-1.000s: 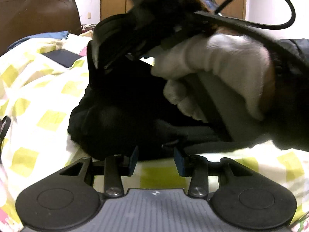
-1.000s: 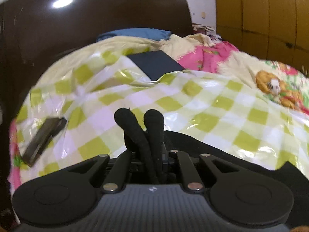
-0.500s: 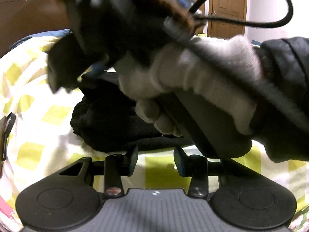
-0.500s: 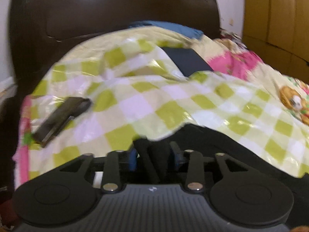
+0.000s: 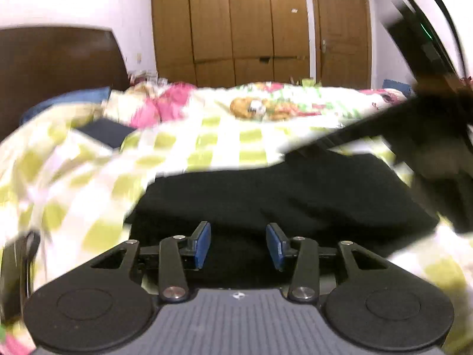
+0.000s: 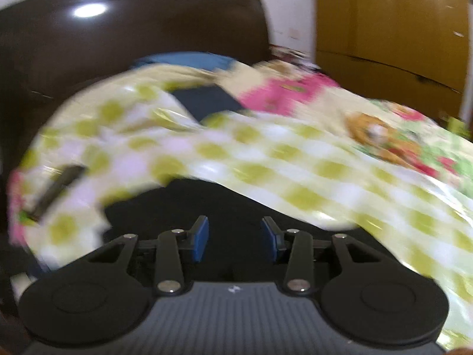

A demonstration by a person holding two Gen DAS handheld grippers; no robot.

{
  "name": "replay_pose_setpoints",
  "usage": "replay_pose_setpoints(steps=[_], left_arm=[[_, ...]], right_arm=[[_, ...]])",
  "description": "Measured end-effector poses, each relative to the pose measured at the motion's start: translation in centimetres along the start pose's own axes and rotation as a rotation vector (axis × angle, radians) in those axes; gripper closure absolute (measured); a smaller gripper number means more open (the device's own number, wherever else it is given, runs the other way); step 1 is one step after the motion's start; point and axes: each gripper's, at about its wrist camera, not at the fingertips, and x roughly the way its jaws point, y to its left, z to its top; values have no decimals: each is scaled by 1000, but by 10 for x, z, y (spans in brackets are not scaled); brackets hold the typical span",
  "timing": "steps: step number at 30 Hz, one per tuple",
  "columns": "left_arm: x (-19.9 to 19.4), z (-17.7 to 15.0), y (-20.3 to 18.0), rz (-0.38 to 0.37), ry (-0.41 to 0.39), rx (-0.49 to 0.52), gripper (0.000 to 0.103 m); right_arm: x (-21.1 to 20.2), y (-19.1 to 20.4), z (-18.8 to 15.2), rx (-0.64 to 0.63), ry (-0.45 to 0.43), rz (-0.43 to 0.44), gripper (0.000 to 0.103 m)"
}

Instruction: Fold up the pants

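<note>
The black pants (image 5: 280, 195) lie in a folded bundle on the yellow-checked bedspread (image 5: 207, 148). My left gripper (image 5: 238, 244) hovers just above the near edge of the bundle. Its jaws are opening a little, and nothing is between the blue pads (image 5: 202, 244). In the right wrist view the pants (image 6: 221, 207) fill the area under my right gripper (image 6: 235, 236), whose jaws stand apart with no cloth between the pads. In the left wrist view a dark, blurred part of the right-hand tool (image 5: 428, 136) crosses the right edge.
The dark wooden headboard (image 6: 118, 44) stands at the bed's far left. A dark blue flat item (image 6: 204, 100) and a pink floral quilt (image 6: 283, 94) lie further up the bed. A dark flat object (image 6: 56, 186) rests near the left edge. A wooden wardrobe (image 5: 230, 29) lines the far wall.
My right gripper let go of the black strands it was pinching and opened. It swung with the gloved hand from over the pants to the right edge. My left gripper rose.
</note>
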Motion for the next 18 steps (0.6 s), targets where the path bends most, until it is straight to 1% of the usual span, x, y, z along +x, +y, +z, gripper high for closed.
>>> replay_pose_setpoints(steps=[2,4,5,7,8,9,10,13,14,16,18], left_arm=[[17,9,1,3,-14,-2,45],[38,14,6,-5,-2,-28,45],[51,13,8,5,20,-27,45],[75,5,12,54,96,-1,45],[81,1,12,66,130,14,44],[85,-5,11,57,163,26,44],[87,-9,11,54,174,31,43],[80,-10,3,87,175,84,43],[76,-7,-1,99,170,88,43],[73,1,-6,106,156,90,43],[71,5,-12,110,144,98,43]], right_arm=[[-3,-23,-12,70,17,-37,62],[-1,-44,-23,137,38,-52,61],[2,-53,-29,155,43,-73,61],[10,-72,-43,183,75,-115,60],[17,-81,-50,208,105,-122,60],[23,-89,-58,236,134,-111,61],[24,-95,-65,251,136,-94,62],[10,-101,-67,282,100,-79,63],[2,-105,-66,307,78,-80,60],[-15,-115,-66,338,37,-94,60],[-33,-128,-70,374,18,-120,57]])
